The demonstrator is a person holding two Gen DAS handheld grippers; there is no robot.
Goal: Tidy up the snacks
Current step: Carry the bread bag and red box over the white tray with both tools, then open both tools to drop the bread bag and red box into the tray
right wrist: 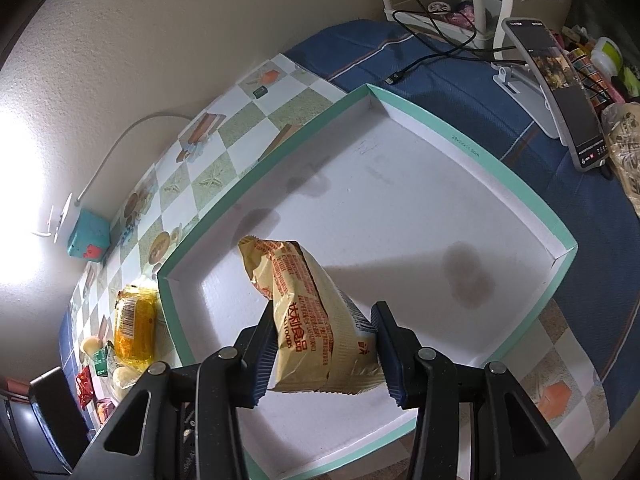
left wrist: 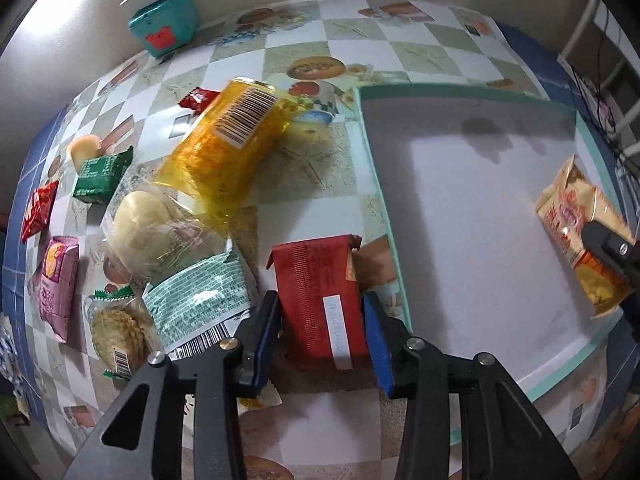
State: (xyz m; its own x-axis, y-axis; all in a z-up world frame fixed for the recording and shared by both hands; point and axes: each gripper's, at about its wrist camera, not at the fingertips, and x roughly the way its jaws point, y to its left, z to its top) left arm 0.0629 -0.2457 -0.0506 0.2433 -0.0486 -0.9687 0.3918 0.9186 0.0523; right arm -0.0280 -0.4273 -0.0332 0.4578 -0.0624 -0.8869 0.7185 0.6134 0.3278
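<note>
My left gripper point(left wrist: 322, 324) is shut on a red snack pack point(left wrist: 320, 296) beside the left wall of a shallow white box with a teal rim point(left wrist: 380, 184). My right gripper point(right wrist: 326, 336) is shut on a beige snack pack with red print point(right wrist: 316, 320) and holds it above the box floor point(right wrist: 400, 220); that pack also shows in the left wrist view point(left wrist: 580, 236). Left of the box lie a yellow pack with a barcode point(left wrist: 228, 140), a clear bag with a bun point(left wrist: 156, 228), and a green-and-white pack point(left wrist: 200, 300).
More snacks lie on the checked tablecloth point(left wrist: 304, 184): a green pack point(left wrist: 102, 176), two small red packs point(left wrist: 38, 210), a pink pack point(left wrist: 58, 284), a cookie pack point(left wrist: 116, 336). A teal toy point(left wrist: 164, 24) stands by the wall. A phone on a stand point(right wrist: 560, 88) and cables sit beyond the box.
</note>
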